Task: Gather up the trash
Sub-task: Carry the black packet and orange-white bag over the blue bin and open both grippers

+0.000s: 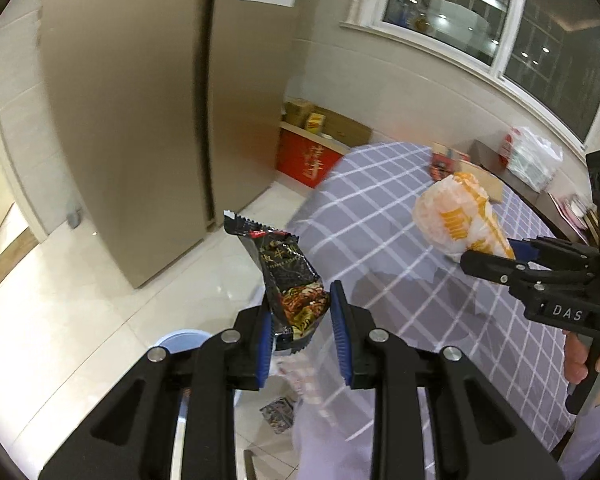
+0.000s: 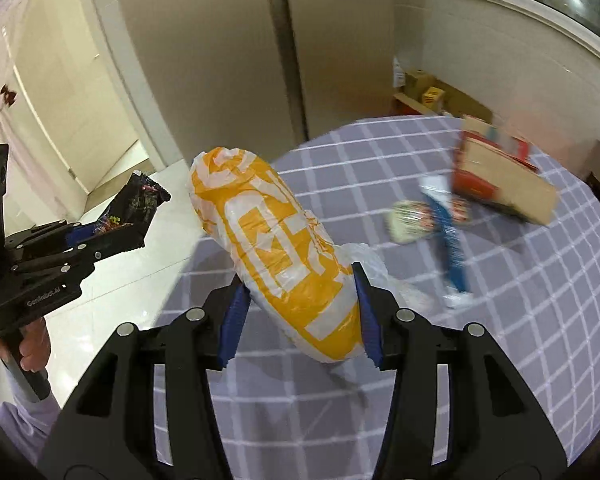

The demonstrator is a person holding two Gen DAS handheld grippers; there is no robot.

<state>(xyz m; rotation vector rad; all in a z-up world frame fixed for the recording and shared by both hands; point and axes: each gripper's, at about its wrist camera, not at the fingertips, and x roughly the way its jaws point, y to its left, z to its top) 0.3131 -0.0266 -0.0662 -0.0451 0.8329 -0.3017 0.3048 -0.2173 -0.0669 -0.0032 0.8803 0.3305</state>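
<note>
While the left gripper point(image 1: 300, 320) clamps a black crinkled snack wrapper point(image 1: 288, 280), the right gripper point(image 2: 300, 316) grips a bulging orange-and-white plastic bag point(image 2: 276, 256). Beyond the right gripper, a torn red cardboard box point(image 2: 500, 180) and a blue-and-white wrapper point(image 2: 448, 232) lie on the grey checked tablecloth point(image 2: 520, 300).

The tablecloth point(image 2: 500, 340) is grey-lilac with a white check. The bag point(image 2: 276, 256) is orange with white blocky print on clear plastic. The wrapper point(image 1: 290, 280) is black with small gold lettering and a red-brown food picture. Both grippers are black with blue pads point(image 1: 342, 332). Near the table's far edge, a box point(image 2: 496, 176) is red and tan. The floor point(image 1: 80, 300) is glossy cream tile.
</note>
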